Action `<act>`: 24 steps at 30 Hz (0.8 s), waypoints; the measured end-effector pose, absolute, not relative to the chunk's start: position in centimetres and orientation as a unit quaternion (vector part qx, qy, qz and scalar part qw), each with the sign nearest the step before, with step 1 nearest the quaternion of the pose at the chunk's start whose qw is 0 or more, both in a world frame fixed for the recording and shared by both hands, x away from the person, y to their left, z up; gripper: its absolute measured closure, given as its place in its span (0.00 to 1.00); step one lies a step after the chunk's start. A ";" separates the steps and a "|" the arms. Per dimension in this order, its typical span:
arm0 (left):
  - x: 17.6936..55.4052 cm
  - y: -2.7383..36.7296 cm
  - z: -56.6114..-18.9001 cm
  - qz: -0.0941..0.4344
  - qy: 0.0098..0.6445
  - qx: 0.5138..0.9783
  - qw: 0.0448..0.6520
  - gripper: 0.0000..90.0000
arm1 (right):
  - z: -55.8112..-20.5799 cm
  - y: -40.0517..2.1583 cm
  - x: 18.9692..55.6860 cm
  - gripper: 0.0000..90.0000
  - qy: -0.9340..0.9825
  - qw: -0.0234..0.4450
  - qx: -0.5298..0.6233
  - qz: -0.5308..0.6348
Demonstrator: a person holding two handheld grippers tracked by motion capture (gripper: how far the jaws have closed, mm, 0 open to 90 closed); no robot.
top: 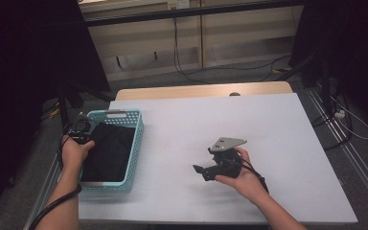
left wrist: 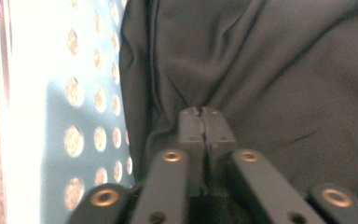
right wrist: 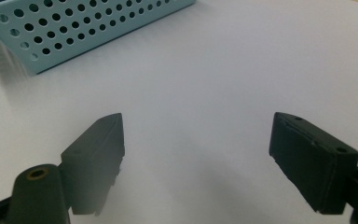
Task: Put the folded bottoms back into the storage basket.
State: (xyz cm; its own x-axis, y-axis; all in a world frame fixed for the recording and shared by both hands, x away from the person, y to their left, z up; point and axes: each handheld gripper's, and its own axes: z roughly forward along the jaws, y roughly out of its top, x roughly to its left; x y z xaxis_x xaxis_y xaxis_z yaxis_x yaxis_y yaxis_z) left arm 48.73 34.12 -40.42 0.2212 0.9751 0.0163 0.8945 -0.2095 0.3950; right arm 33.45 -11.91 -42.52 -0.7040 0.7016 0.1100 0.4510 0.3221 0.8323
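1. While the person stands at the white counter (top: 278,143), a dark folded cloth (top: 108,152) lies inside the light blue perforated basket (top: 135,143) near the counter's left edge, covering most of its floor.
2. The left hand-held gripper (left wrist: 205,122) reaches into the basket at its upper left corner with its tips pressed together; creases in the cloth fan out from them, so I judge a pinch of fabric is caught there, though the fold itself is hidden between the pads.
3. The right hand-held gripper (right wrist: 196,158) hovers over bare counter, well apart from the basket, its black jaws standing wide with nothing between them.
4. That cloth looks soft, limp and light: it will sag and unfold when lifted, and will not slip much.
5. Taking it by a bunched fold or a hem seems best; a single thin layer might pull free.
6. Lifting from one corner will probably drag the rest over the basket's rim.
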 end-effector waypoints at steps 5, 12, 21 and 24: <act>48.4 33.6 -38.7 0.127 0.604 0.766 0.179 0.85 | -42.4 -13.1 33.1 0.20 0.798 0.141 0.364 0.460; 48.1 32.2 -37.5 0.118 0.591 0.776 0.188 0.68 | -42.5 -15.1 32.7 0.20 0.790 0.143 0.378 0.461; 48.1 30.0 -36.3 0.119 0.572 0.787 0.197 0.49 | -42.5 -16.4 32.5 0.20 0.780 0.150 0.394 0.462; 48.1 29.7 -35.8 0.125 0.564 0.791 0.203 0.43 | -42.6 -16.4 32.5 0.20 0.781 0.152 0.391 0.462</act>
State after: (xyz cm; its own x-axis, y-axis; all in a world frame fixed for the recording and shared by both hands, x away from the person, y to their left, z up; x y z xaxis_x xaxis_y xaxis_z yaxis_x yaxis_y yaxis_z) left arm 48.10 29.69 -35.82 0.3336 0.9422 -0.0323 0.8408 -0.2819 0.4621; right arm 32.48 -16.37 -42.57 -0.6488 0.7509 0.1236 0.4698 0.2674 0.8413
